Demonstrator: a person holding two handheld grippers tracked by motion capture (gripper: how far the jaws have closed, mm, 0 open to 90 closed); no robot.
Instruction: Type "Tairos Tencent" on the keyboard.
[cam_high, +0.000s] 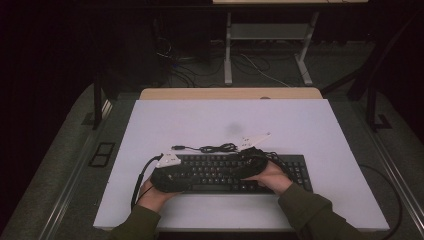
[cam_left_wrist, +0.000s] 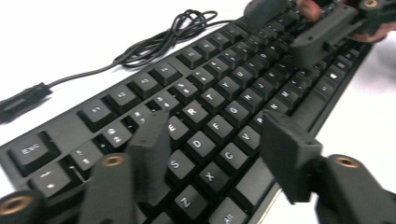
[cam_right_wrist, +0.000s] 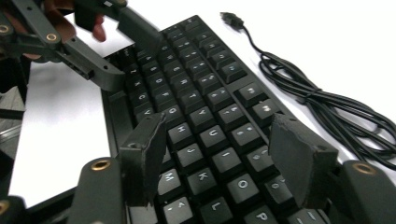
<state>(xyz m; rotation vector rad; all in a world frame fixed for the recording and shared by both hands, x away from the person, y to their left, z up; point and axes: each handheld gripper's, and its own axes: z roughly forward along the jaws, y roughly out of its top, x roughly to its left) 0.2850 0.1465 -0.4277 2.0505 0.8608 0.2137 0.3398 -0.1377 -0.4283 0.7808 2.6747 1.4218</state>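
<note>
A black keyboard lies flat on the white table, near its front edge, and both grippers hang low over its keys. In the left gripper view the left gripper holds its jaws apart above the keys of the left half: one finger stands over the area between the number row and the S key, the other reaches past the front edge of the keyboard near the bottom row. Nothing is clamped between them, and whether the tips touch the keys cannot be told. In the right gripper view the right gripper is likewise released, its fingers spread over the right-hand letter block, with the J, K, I and O keys showing in the gap between them. The keyboard's cable lies in a loose coil on the table just behind the keyboard, beyond the fingertips of both grippers, its plug pointing left.
</note>
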